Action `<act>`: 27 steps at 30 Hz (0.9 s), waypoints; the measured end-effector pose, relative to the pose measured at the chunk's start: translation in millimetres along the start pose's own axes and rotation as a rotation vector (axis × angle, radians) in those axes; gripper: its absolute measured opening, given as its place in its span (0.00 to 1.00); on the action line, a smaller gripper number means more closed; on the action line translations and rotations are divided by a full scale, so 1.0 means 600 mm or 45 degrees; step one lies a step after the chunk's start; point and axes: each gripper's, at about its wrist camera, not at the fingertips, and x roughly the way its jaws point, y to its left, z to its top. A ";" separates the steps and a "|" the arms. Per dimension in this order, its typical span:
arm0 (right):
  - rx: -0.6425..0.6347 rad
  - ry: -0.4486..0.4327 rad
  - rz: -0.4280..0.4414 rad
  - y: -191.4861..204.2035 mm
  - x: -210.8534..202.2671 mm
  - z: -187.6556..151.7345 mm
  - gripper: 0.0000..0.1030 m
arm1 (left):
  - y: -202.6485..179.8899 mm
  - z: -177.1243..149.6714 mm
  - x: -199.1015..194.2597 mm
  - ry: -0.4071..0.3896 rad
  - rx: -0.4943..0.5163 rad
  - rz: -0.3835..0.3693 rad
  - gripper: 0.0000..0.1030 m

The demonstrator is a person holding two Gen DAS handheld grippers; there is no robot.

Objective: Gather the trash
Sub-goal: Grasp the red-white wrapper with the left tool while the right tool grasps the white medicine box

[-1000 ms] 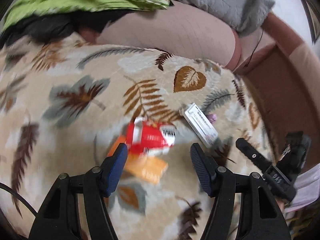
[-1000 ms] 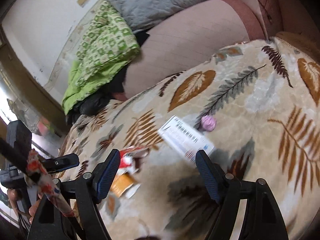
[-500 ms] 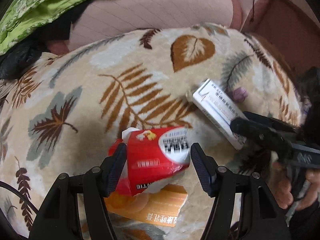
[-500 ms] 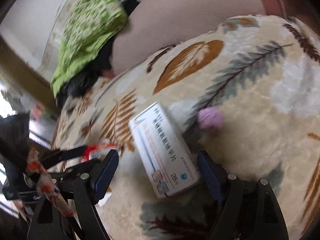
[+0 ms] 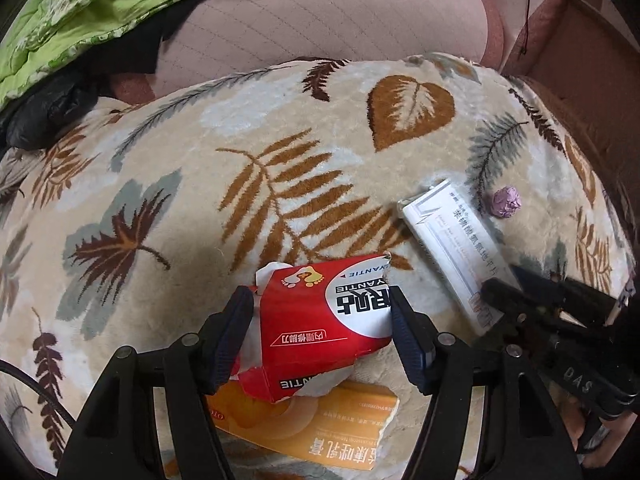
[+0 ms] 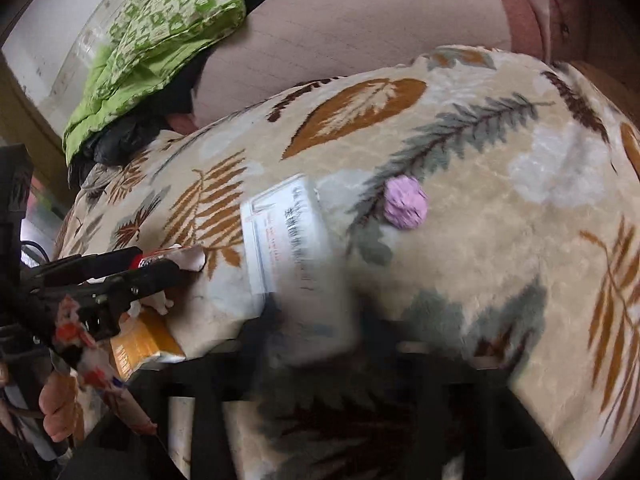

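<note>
Two grippers over litter on a leaf-patterned blanket [image 5: 280,160].
The left gripper [image 5: 320,336] has its jaws against the red box [image 5: 324,320], which lies atop an orange box [image 5: 320,428]; the right gripper [image 5: 504,292] is at the white box [image 5: 452,248], its grip too blurred to tell.

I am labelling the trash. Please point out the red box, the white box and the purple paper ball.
red box [image 5: 320,320], left wrist view, its printed top face.
white box [image 5: 452,236], left wrist view, its top face.
purple paper ball [image 6: 405,202], right wrist view, its middle.
</note>
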 end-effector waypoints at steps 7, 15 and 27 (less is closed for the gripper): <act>0.053 -0.005 0.083 0.004 -0.024 -0.014 0.39 | 0.033 -0.002 -0.022 -0.007 -0.119 -0.141 0.58; 0.041 0.013 -0.017 0.044 0.018 0.006 0.81 | 0.075 -0.007 -0.047 0.001 -0.258 -0.337 0.57; 0.117 -0.087 -0.152 0.055 -0.052 -0.041 0.54 | 0.057 -0.009 -0.129 -0.106 -0.237 -0.418 0.57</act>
